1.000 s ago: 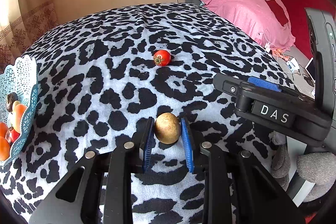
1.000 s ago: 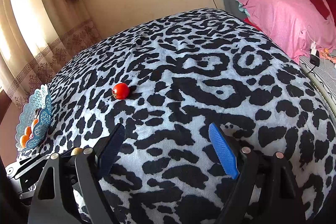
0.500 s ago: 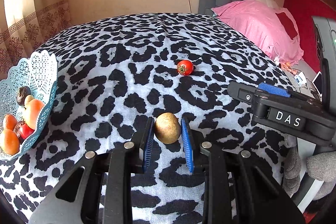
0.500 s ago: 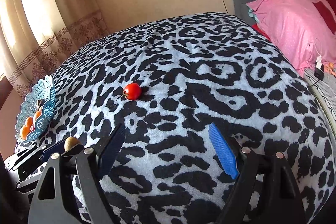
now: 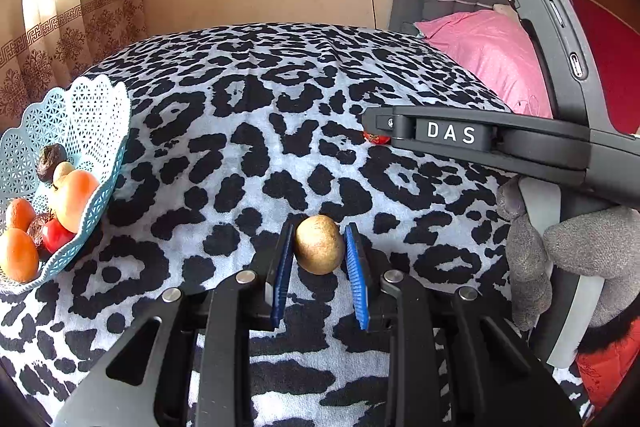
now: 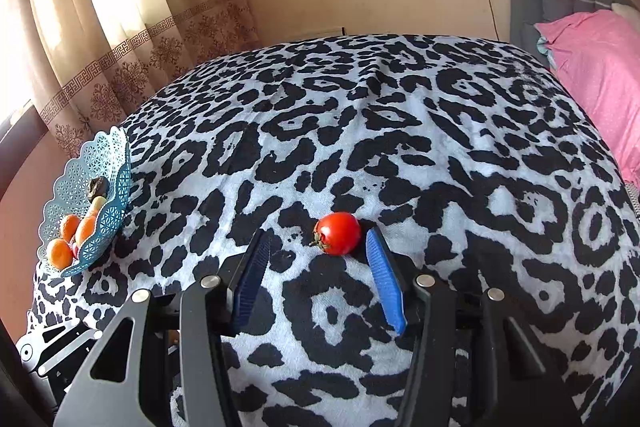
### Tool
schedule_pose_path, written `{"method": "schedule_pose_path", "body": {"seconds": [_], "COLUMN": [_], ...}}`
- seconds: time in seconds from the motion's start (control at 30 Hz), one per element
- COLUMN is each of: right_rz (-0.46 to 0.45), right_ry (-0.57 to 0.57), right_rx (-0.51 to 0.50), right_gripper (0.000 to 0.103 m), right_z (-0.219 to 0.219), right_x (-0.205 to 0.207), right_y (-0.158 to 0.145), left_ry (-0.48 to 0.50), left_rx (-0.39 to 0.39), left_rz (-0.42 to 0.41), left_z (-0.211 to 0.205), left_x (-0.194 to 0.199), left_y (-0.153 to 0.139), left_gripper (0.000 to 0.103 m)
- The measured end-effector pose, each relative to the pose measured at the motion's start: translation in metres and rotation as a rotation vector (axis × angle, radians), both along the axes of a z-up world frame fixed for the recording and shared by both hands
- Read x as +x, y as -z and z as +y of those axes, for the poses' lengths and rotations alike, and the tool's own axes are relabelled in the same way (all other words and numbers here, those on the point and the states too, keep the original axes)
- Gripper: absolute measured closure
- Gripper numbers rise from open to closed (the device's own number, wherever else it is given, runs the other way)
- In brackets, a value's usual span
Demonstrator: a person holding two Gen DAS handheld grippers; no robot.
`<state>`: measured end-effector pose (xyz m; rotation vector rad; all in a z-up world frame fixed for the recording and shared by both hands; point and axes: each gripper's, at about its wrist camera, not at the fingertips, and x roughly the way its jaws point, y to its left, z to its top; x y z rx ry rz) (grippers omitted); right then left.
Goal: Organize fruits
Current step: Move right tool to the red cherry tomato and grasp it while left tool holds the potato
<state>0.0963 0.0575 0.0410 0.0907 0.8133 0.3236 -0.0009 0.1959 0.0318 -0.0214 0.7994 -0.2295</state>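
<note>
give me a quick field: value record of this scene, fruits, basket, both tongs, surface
surface: leopard-print cloth
basket: blue lattice basket at the left edge of the cloth, holding orange, red and dark fruits
left tongs: shut on the brown round fruit
right tongs: open, blue pads either side of the red tomato, which rests on the cloth nearer the right pad
loose fruit: only the tomato
background: curtain, pink pillow
</note>
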Motion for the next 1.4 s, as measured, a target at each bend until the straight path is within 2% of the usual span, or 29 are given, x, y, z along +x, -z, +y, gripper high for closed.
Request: {"method": "schedule_pose_path", "body": {"seconds": [0.23,0.47,1.07,1.4], "right_rz": [0.02,0.048,-0.005,0.014], "right_ry": [0.021,0.038,0.051,0.082], "right_rx": [-0.035,-0.053,-0.047,0.019], "right_gripper": [0.061,0.075,0.075,0.075], "right_z": [0.007,0.006,-0.003,-0.02], "right_x": [0.017,0.023,-0.023,-0.041], "right_y": [0.01,0.02,0.005,0.013], "left_ry": [0.003,-0.001,-0.001,-0.002], "left_rx": [-0.009,-0.011,0.0,0.005], "left_rz": [0.007,0.014,0.007,0.043], "left_z": [0.001,0.002,0.0,0.0], "left_x": [0.002,0.004,0.0,-0.002], "left_y": [0.003,0.006,0.004,0.009], "left_gripper": [0.077,0.077,0.077,0.075]}}
